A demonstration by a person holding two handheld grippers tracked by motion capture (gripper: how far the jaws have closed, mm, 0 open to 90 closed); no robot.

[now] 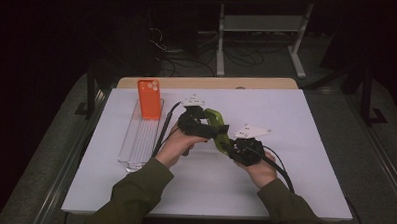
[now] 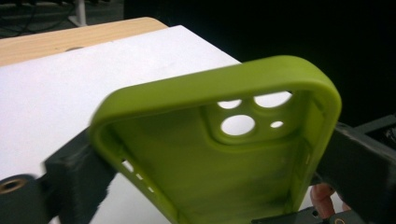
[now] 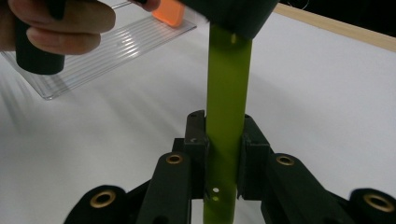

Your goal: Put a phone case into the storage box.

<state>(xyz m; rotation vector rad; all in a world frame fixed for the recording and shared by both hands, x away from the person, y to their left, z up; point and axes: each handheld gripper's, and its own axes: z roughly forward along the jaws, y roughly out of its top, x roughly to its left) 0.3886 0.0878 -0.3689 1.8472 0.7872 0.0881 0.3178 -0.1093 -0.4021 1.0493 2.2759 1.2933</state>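
Green phone case [image 1: 217,128] held above the white tabletop [image 1: 295,160], mid-scene, between both hands. Right tongs [image 3: 225,154] clamped on its thin edge, pads tight against either face. Left tongs [image 2: 210,186] straddle the case's width at the camera-cutout end; both jaws touch its sides, so clamped on it. Orange phone case [image 1: 149,98] stands upright at the far end of a clear ribbed tray [image 1: 140,140], left of the hands.
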